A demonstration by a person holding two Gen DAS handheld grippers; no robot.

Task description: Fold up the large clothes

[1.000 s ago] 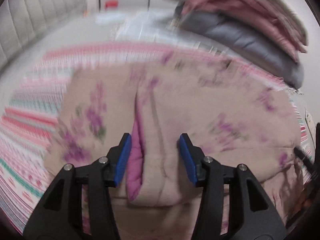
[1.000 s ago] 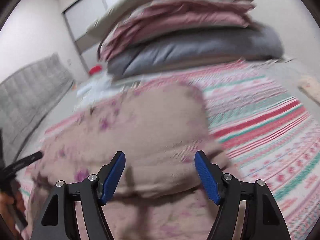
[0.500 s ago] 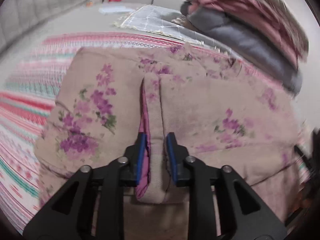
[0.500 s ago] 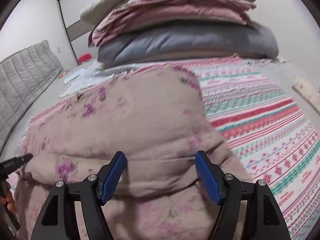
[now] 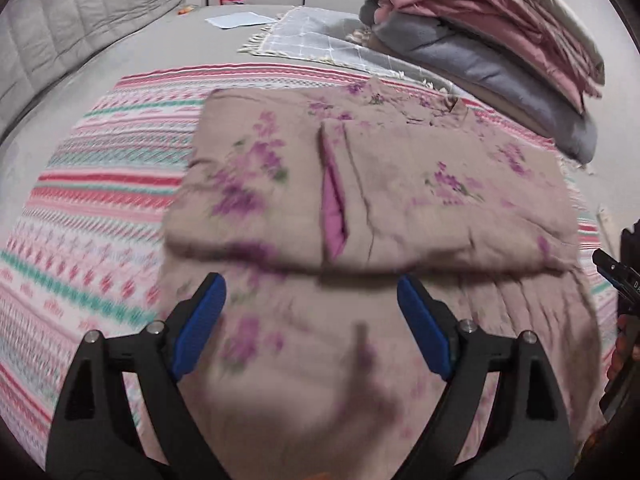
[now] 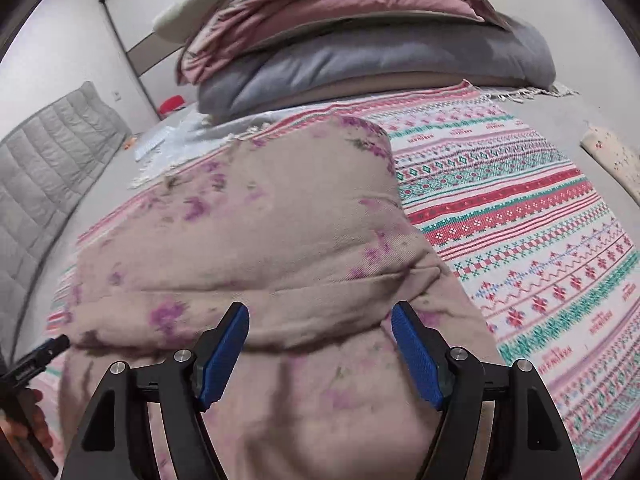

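Beige-brown woven garment with purple flower print is seen in the middle of both views, spread on a striped pink, red and green patterned blanket. Its far part is already laid over as a thick folded layer, and the near part lies flat under the cameras. A slit with pink lining is shown at the centre of the left wrist view.

The cloth is judged as soft, limp and rather light, but bulky where it is doubled. It will probably sag and slide if it is lifted by one point only. A good hold is expected at the near hem or at the two ends of the folded edge, one corner for each tool.

The left gripper is held above the near cloth with its blue pads spread wide, and nothing is between them. The right gripper is likewise wide, empty, just before the folded edge.

At the upper right of the left view a pile of folded pink and grey bedding is stacked, and a grey quilted mattress is placed at the upper left.
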